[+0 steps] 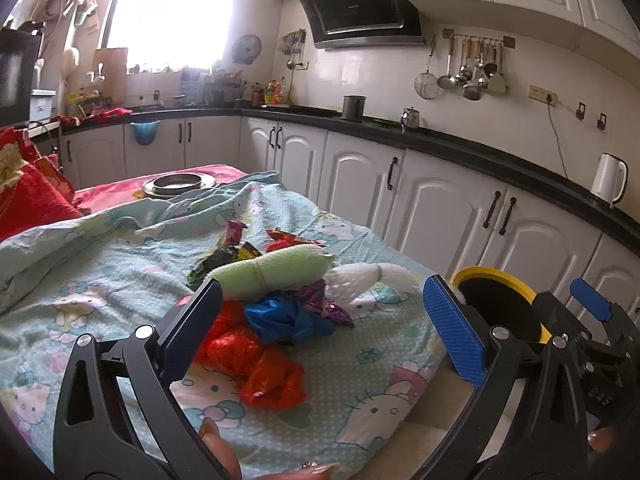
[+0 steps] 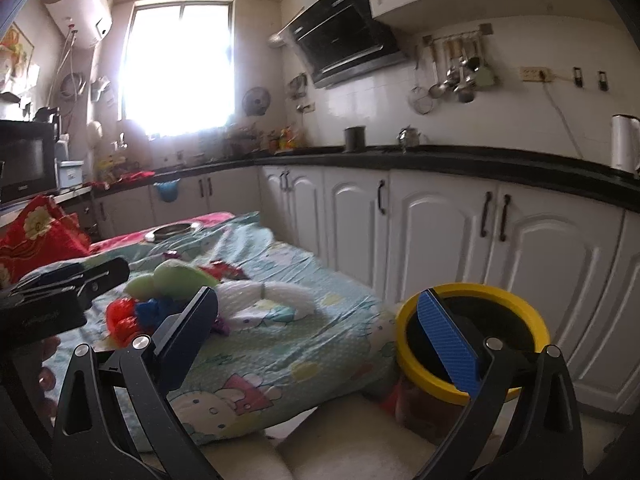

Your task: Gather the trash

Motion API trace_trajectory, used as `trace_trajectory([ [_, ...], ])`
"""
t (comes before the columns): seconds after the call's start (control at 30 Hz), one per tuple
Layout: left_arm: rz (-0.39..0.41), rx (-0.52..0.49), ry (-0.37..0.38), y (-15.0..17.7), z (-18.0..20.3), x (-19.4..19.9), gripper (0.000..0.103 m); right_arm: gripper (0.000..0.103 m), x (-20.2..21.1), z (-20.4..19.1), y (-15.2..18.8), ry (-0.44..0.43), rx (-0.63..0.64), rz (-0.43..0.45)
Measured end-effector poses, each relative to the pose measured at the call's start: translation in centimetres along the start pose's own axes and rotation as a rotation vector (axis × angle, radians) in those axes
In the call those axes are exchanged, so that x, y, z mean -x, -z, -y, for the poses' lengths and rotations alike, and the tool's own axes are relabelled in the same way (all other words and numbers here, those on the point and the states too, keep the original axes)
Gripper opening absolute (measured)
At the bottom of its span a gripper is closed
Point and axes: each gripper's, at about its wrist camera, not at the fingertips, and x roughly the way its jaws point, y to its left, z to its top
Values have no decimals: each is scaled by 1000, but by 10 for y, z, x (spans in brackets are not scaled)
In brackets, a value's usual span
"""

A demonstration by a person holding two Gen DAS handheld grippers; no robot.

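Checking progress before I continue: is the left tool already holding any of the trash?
No, the left tool is open and empty above the trash pile.

A heap of wrappers [image 1: 276, 304] and crumpled bags lies on a bed sheet [image 1: 100, 292], with a rolled towel [image 1: 272, 270] resting across its far side and a second roll [image 1: 372, 276] just to its right. A bin [image 1: 504, 304] stands off the bed's right edge, before a run of cabinets [image 1: 440, 208]. A metal dish [image 1: 178, 185] sits at the bed's far end, a cushion [image 1: 28, 188] to its left. A kettle [image 1: 609, 178] stands on the counter [image 1: 460, 140] above the cabinets.
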Motion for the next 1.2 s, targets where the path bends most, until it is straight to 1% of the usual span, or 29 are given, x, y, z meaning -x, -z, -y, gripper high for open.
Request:
trace_trajectory([
  [0.1, -4, 5, -21, -3, -10, -5, 92, 97, -11, -5, 0, -55, 17, -49],
  [0.23, -4, -5, -56, -7, -22, -10, 92, 97, -25, -11, -3, -95, 42, -79],
  [0.37, -8, -7, -72, -15, -37, -16, 92, 97, -38, -13, -9, -108, 60, -84],
  [0.5, -9, -15, -63, -23, -48, -21, 92, 97, -55, -13, -16, -114, 83, -94],
  [0.6, -17, -47, -66, -28, -48, -27, 92, 97, -73, -11, -23, -122, 91, -119],
  [0.83, -45, -135, -51, -37, -35, -52, 92, 97, -116, 3, -36, -126, 48, -193],
  [1.0, -97, -168, -16, -41, -27, -73, 92, 96, -148, 11, -35, -134, 22, -252],
  [1.07, -136, -206, 15, -40, -23, -83, 92, 94, -157, 13, -33, -140, 12, -265],
  [1.1, -161, -234, 20, -39, -21, -89, 92, 92, -166, 13, -31, -152, 15, -288],
  [1.13, -179, -253, 28, -37, -19, -93, 92, 87, -173, 14, -30, -152, 18, -307],
  [1.2, -211, -282, 39, -34, -16, -101, 92, 82, -189, 14, -27, -176, 9, -354],
])
